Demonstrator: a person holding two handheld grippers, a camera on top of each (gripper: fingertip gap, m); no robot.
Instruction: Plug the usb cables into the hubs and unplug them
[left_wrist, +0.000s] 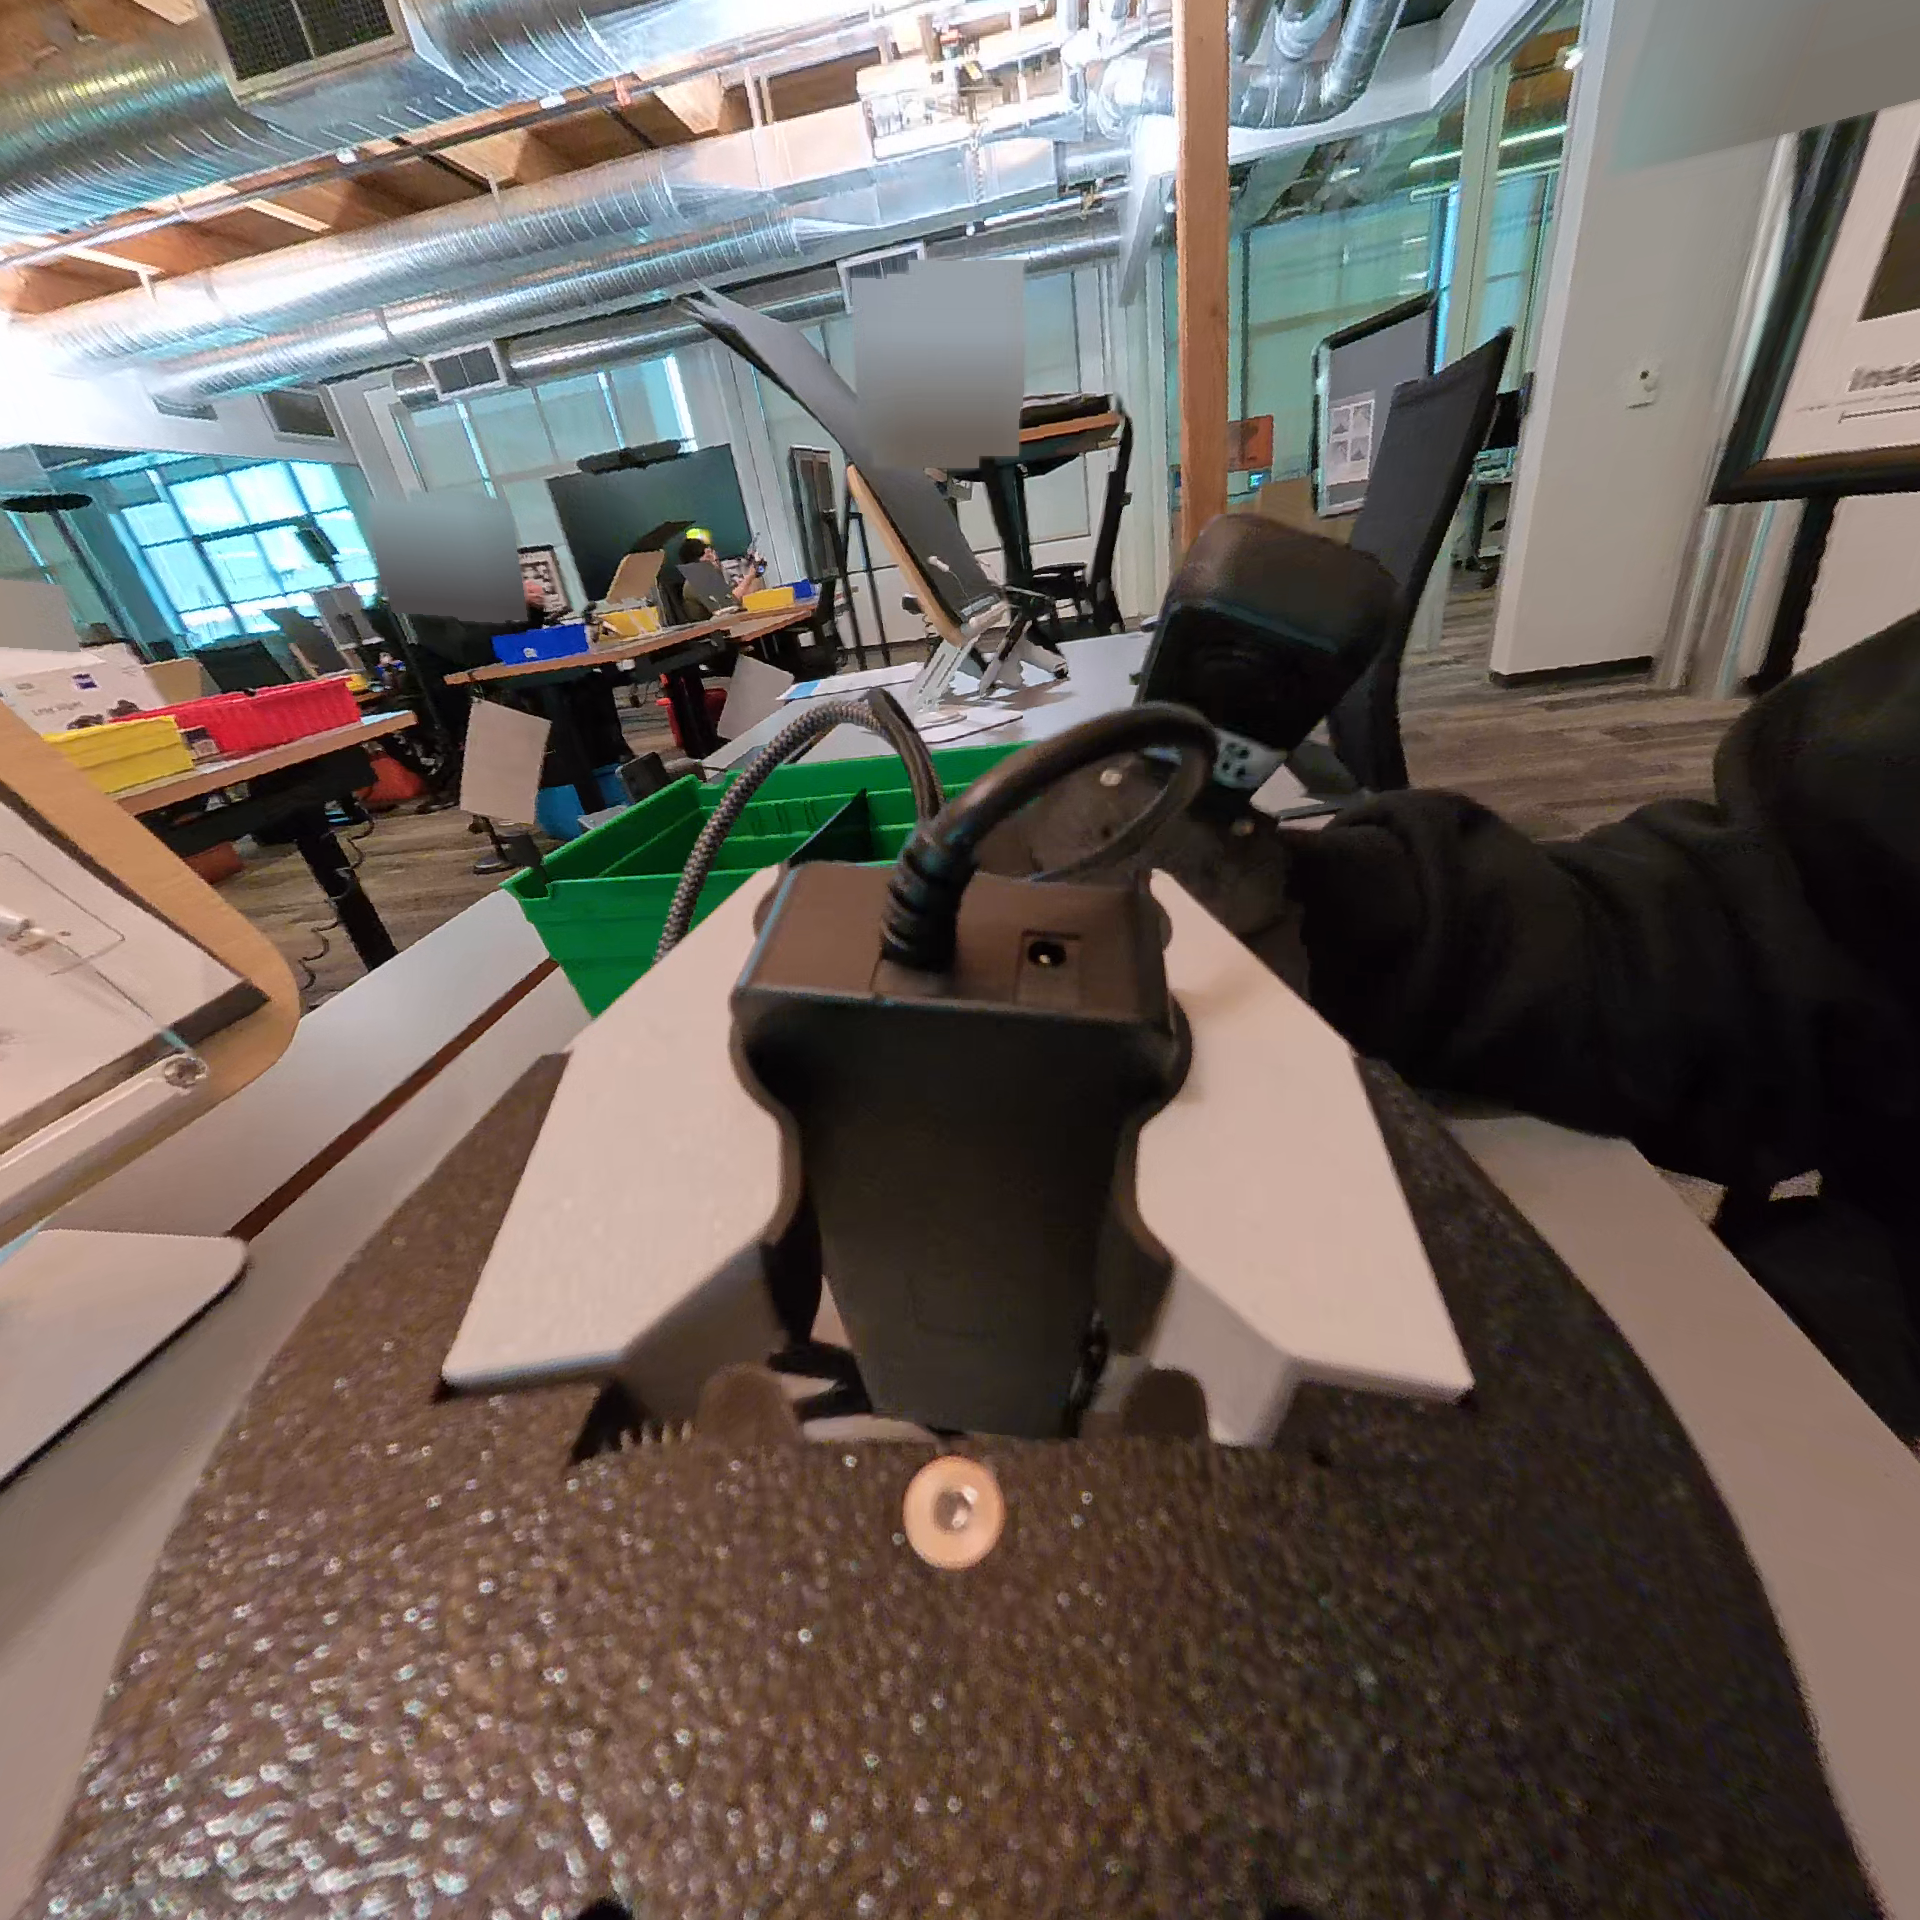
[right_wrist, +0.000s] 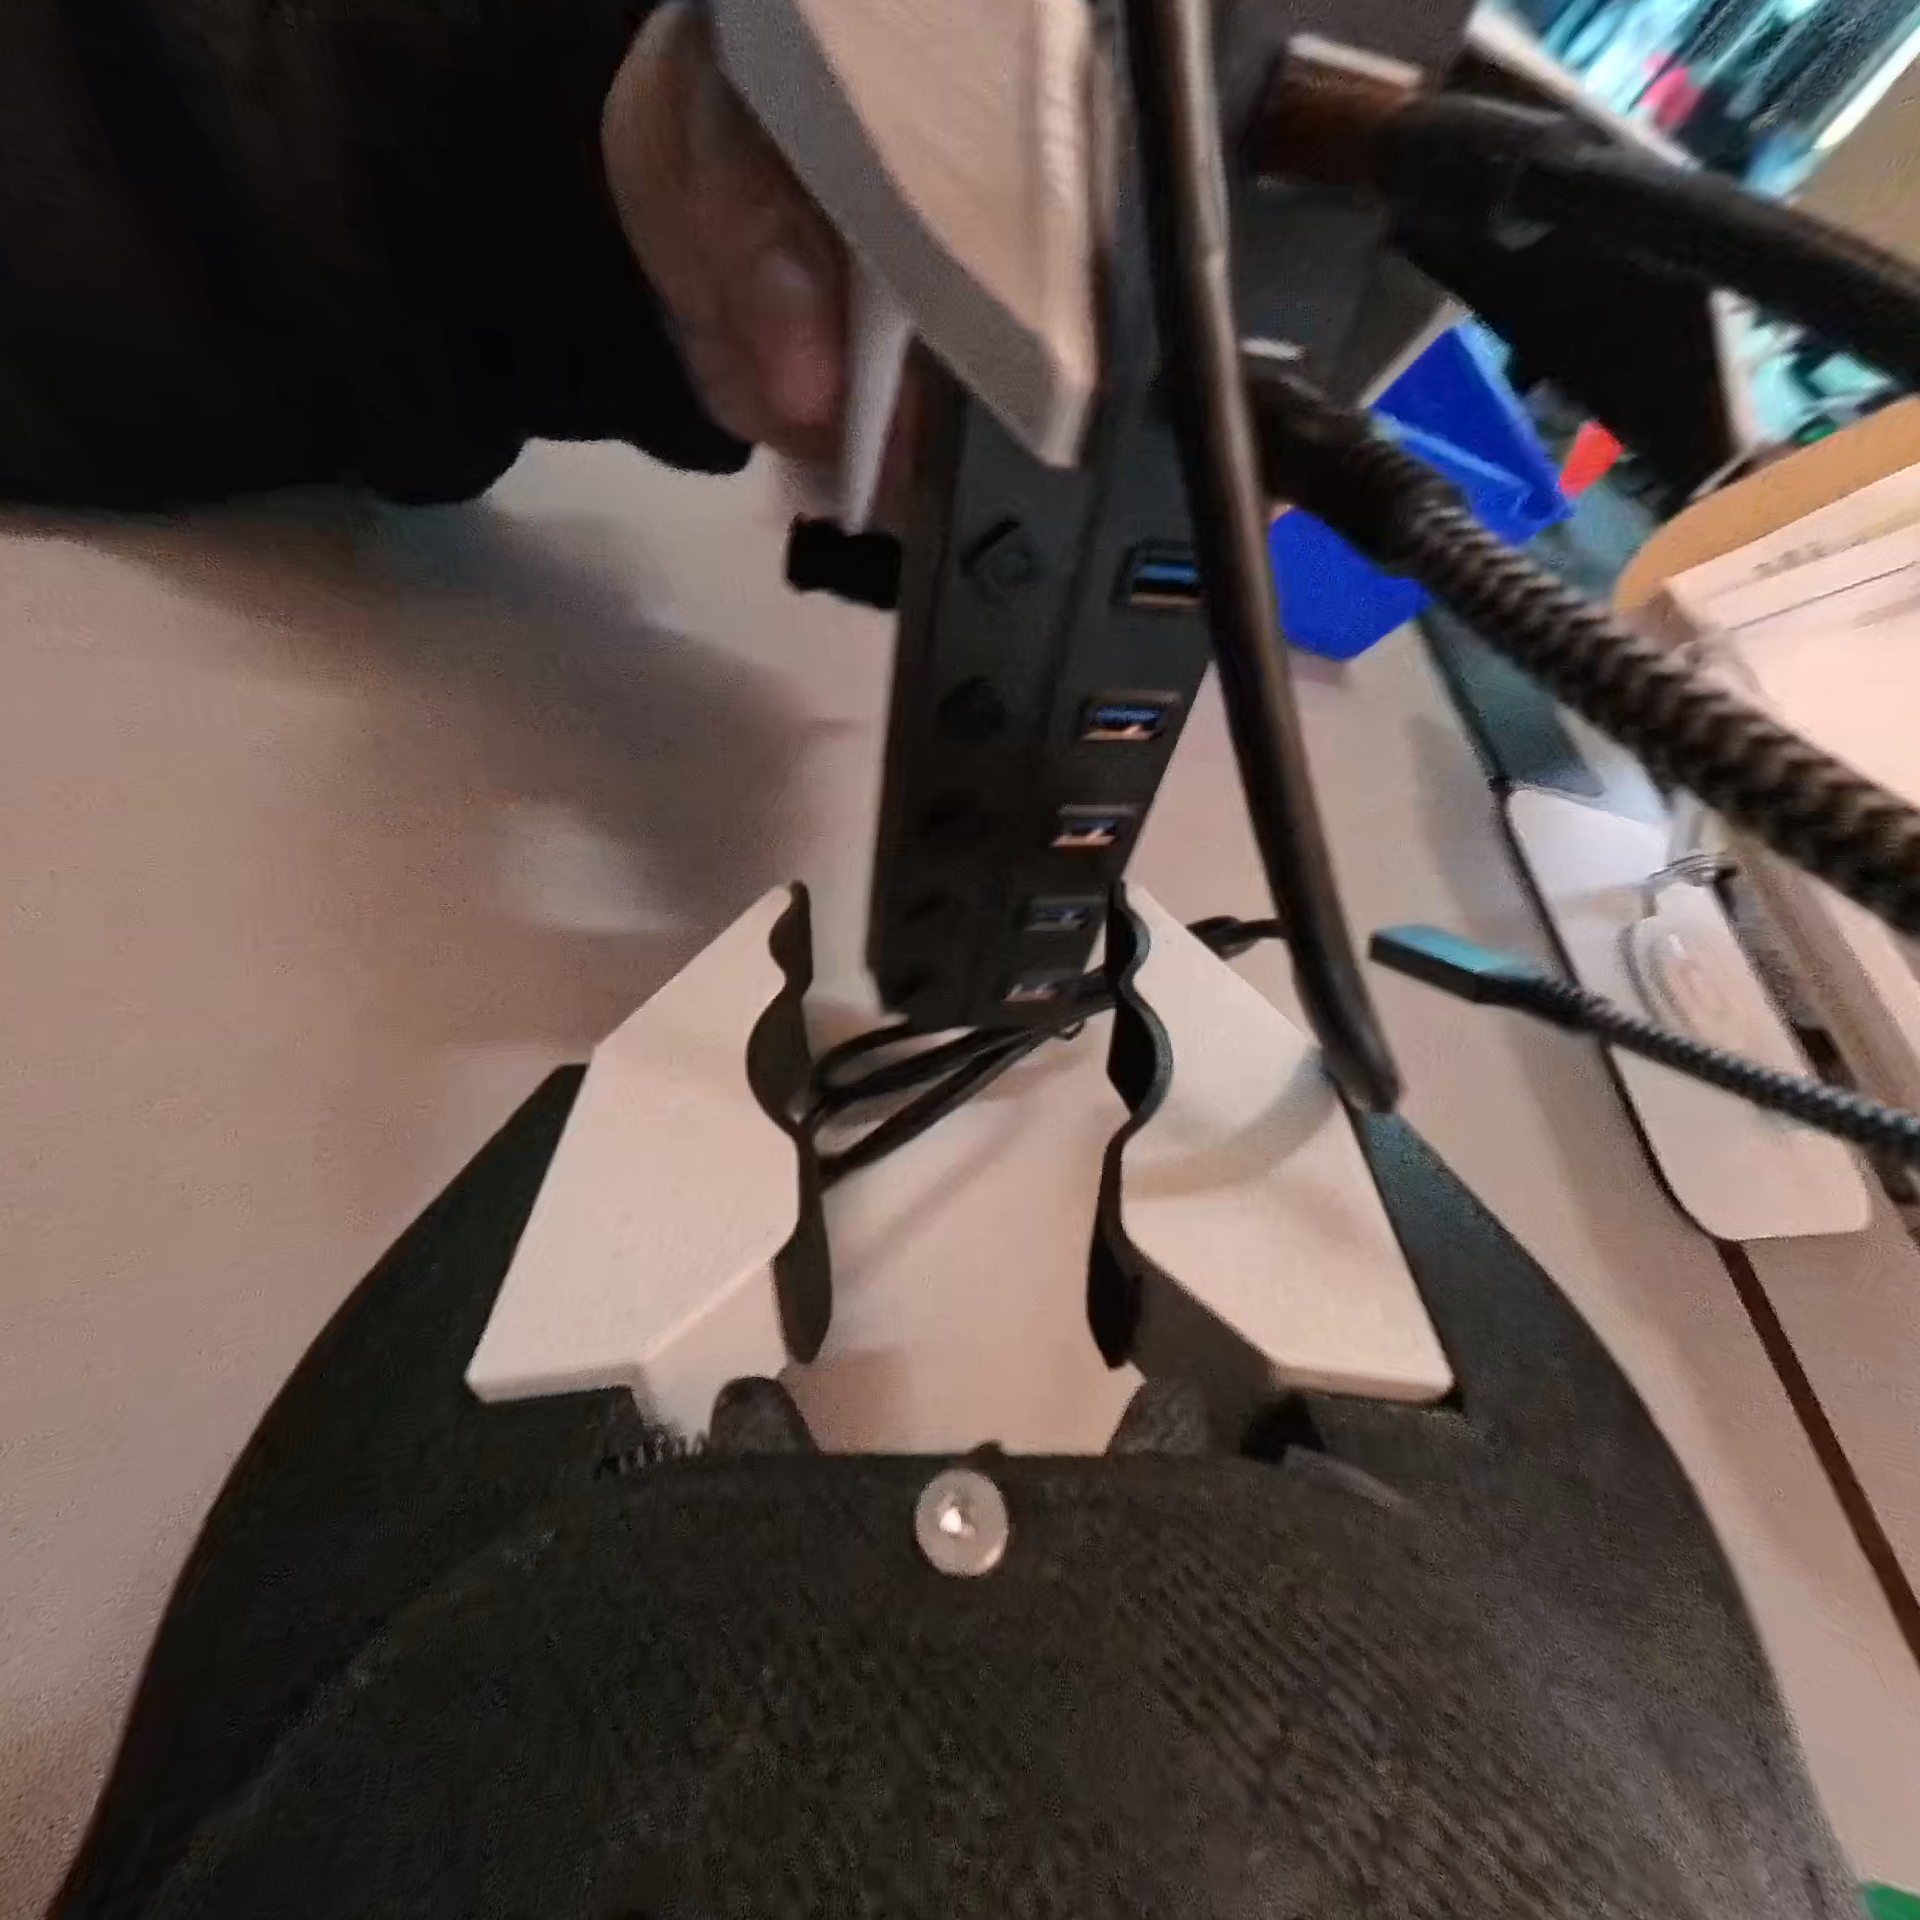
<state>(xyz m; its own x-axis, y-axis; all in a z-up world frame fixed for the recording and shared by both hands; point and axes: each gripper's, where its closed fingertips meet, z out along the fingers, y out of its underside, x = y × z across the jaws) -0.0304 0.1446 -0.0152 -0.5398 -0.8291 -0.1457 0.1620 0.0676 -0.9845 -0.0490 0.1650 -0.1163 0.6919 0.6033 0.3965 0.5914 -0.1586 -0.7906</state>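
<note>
My left gripper (left_wrist: 961, 914) is shut on a black USB hub (left_wrist: 956, 1143) and holds it lengthwise between its white fingers. A black cable (left_wrist: 1049, 790) loops out of the hub's far end, beside a small round socket. In the right wrist view the hub (right_wrist: 1029, 675) hangs upright from the left gripper's white fingers (right_wrist: 935, 208), its row of blue USB ports facing me. My right gripper (right_wrist: 961, 925) is open, with the hub's lower end just between its fingertips. A braided cable (right_wrist: 1621, 686) passes on the right. Its USB plug (right_wrist: 1434, 956) lies loose on the table.
A green bin (left_wrist: 623, 904) stands behind the hub and a blue bin (right_wrist: 1340, 582) further back. A thin black cable (right_wrist: 935, 1070) lies coiled on the white table (right_wrist: 312, 831). A board on a stand (left_wrist: 104, 987) is at the left. A black sleeve (left_wrist: 1610, 956) reaches in from the right.
</note>
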